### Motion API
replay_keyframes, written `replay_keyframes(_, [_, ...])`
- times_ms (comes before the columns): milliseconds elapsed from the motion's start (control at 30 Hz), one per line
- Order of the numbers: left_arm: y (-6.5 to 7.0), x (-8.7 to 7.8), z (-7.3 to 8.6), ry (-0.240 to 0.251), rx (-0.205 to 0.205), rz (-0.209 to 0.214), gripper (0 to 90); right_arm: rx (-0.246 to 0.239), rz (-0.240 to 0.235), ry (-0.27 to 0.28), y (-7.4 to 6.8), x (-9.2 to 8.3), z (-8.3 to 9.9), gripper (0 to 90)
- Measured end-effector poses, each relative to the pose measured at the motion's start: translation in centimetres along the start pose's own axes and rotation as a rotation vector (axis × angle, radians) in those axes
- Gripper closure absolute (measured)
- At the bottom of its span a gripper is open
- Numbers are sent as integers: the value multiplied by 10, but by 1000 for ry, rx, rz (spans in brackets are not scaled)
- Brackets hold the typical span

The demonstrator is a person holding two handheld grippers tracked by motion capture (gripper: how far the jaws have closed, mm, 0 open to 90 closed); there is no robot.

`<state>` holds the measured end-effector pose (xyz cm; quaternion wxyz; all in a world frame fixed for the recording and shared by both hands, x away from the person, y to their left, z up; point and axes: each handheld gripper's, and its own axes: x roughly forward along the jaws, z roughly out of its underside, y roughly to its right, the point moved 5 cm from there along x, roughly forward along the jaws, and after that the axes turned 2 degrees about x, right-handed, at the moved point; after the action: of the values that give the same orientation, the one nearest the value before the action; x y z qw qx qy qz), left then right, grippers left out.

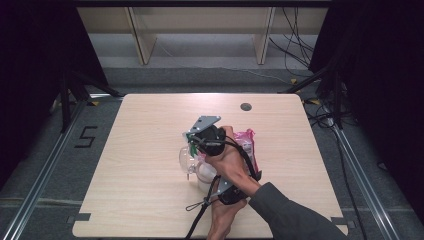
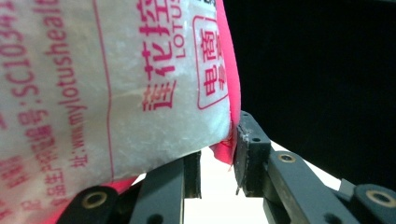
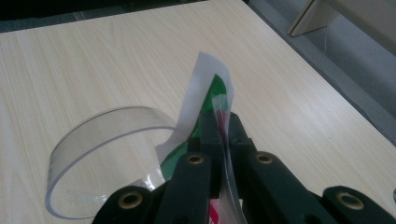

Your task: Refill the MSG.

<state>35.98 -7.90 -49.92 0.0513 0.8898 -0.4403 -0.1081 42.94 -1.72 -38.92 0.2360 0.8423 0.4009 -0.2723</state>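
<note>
R gripper [image 3: 223,128] is pinching the bag's top edge [image 3: 205,79] tight just beside the clear jar [image 3: 100,140] — L gripper [image 2: 217,163], part-open, is clamping the bag [image 2: 116,79] lower down.

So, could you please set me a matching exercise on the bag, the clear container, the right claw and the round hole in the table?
Things:
1. bag
2. clear container
3. right claw
4. round hole

Descriptions:
A. dark, near the far edge of the table
B. clamped on a thin film edge
C. white with pink print
D. standing open-topped on the wood

Pairs: 1-C, 2-D, 3-B, 4-A
</note>
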Motion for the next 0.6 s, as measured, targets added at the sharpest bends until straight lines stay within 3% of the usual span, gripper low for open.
replay_keyframes(100, [0,0,0,-7,1,-2,738,28,-15,-11,-1,-1,1,900])
replay_keyframes(367, [0,1,1,-8,2,-3,732,16,-12,4,2,-3,1,900])
replay_keyframes(600, [2,1,3,-30,9,31,728,39,-8,31,4,-8,0,900])
